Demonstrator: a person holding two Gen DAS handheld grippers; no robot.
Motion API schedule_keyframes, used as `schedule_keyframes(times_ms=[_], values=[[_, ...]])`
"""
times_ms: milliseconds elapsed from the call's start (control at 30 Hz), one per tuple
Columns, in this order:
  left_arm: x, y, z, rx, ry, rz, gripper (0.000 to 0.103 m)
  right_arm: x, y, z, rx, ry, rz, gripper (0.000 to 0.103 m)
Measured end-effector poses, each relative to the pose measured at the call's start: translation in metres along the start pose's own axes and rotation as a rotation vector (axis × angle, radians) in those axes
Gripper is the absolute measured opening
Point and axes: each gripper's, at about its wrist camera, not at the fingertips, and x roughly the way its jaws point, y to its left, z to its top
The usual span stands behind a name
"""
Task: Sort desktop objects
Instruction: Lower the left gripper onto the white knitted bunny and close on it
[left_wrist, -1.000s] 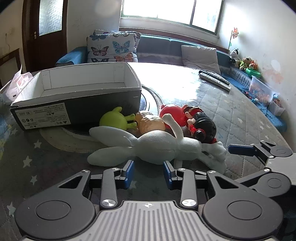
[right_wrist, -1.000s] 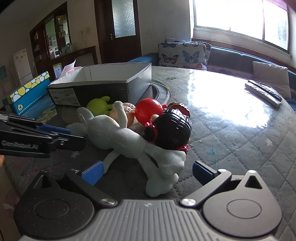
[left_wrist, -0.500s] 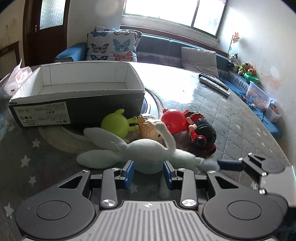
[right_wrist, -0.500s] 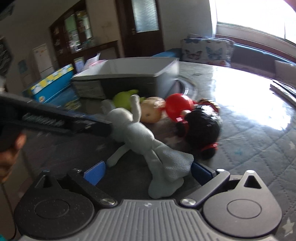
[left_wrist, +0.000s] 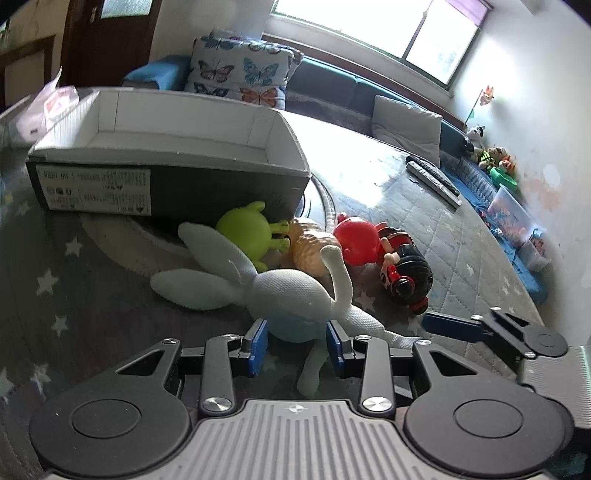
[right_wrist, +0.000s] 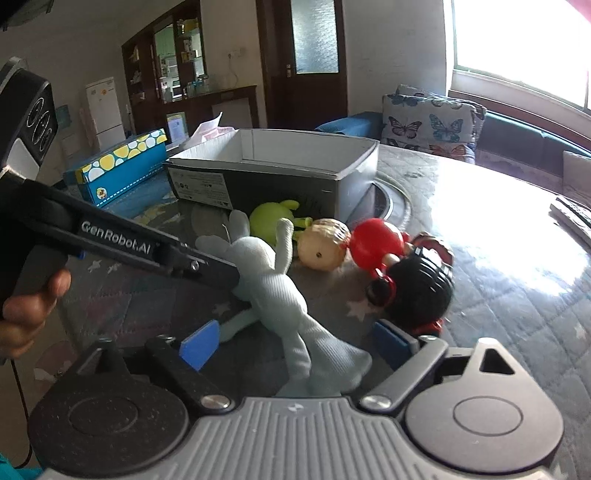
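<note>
A pale grey-blue plush rabbit (left_wrist: 280, 291) lies on the table in front of an open black shoebox (left_wrist: 166, 177). My left gripper (left_wrist: 295, 339) is closed on the rabbit's body, its blue pads pressing both sides. Behind the rabbit lie a green toy (left_wrist: 247, 232), a tan round toy (left_wrist: 310, 243), a red ball toy (left_wrist: 356, 240) and a black-haired doll (left_wrist: 406, 277). In the right wrist view my right gripper (right_wrist: 299, 343) is open around the rabbit's legs (right_wrist: 314, 354), not gripping. The rabbit (right_wrist: 266, 280), the doll (right_wrist: 421, 288) and the box (right_wrist: 273, 173) also show there.
A blue box with yellow dots (right_wrist: 118, 166) stands left of the shoebox. Remote controls (left_wrist: 432, 177) lie far right on the quilted table cover (left_wrist: 461, 236). A sofa with a butterfly pillow (left_wrist: 240, 74) is behind the table. A hand (right_wrist: 26, 317) holds the left gripper.
My left gripper has moved forward onto the rabbit and closed on its body. The rabbit has shifted and lifted slightly. My right gripper has swung left behind the rabbit's legs.
</note>
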Motion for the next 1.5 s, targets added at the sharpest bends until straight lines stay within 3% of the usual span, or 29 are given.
schedule_keyframes(times_ms=[167, 267, 500, 867, 1033, 1500], values=[[0.005, 0.004, 0.0, -0.081, 0.028, -0.054, 0.037, 0.02, -0.001, 0.006, 0.004, 0.024, 0.035, 0.059], [0.007, 0.007, 0.001, -0.124, 0.033, -0.075, 0.037, 0.023, 0.0, 0.006, 0.015, 0.029, 0.061, 0.047], [0.008, 0.013, 0.001, -0.201, 0.042, -0.075, 0.038, 0.02, 0.017, 0.001, -0.023, 0.03, 0.125, 0.033], [0.013, 0.007, -0.004, -0.136, 0.071, 0.055, 0.037, 0.023, 0.05, -0.005, -0.131, 0.025, 0.163, 0.027], [0.008, 0.011, -0.008, -0.133, 0.056, 0.043, 0.029, 0.019, 0.047, -0.005, -0.109, 0.024, 0.181, 0.027], [-0.025, 0.001, -0.013, -0.01, -0.009, 0.012, 0.026, 0.008, 0.049, 0.003, -0.103, 0.003, 0.227, 0.027]])
